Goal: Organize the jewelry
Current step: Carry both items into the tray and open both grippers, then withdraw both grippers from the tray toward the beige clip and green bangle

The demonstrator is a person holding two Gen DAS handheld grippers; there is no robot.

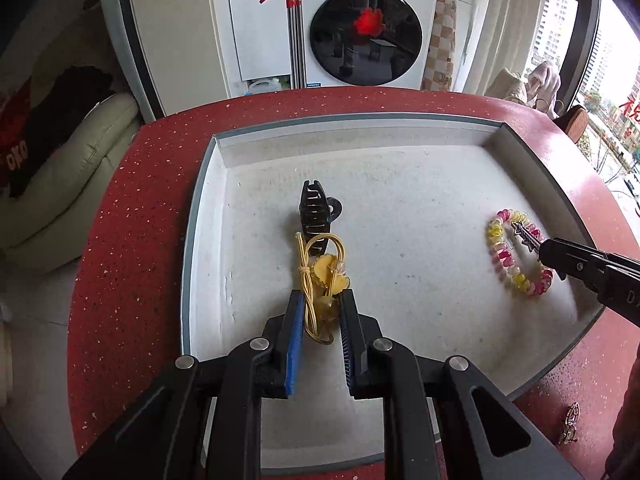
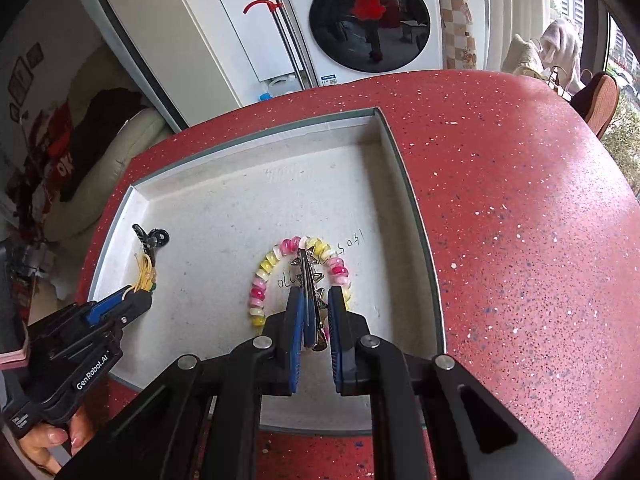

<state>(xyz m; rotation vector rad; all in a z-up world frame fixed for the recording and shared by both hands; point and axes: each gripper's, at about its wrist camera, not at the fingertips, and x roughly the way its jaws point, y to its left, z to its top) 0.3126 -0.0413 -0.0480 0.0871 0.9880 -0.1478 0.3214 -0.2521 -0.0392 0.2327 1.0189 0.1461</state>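
Right hand-held gripper [image 2: 314,300] clamping star hair clip [image 2: 307,270], apparently over beaded bracelet [image 2: 262,280], white tray [image 2: 224,200]

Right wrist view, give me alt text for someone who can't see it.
The right tongs grip a silver star-decorated hair clip above a pink, yellow and white beaded bracelet lying in a shallow white tray on a red speckled table.

Home laundry corner, washing machine [image 1: 366,28], sofa [image 1: 80,168]
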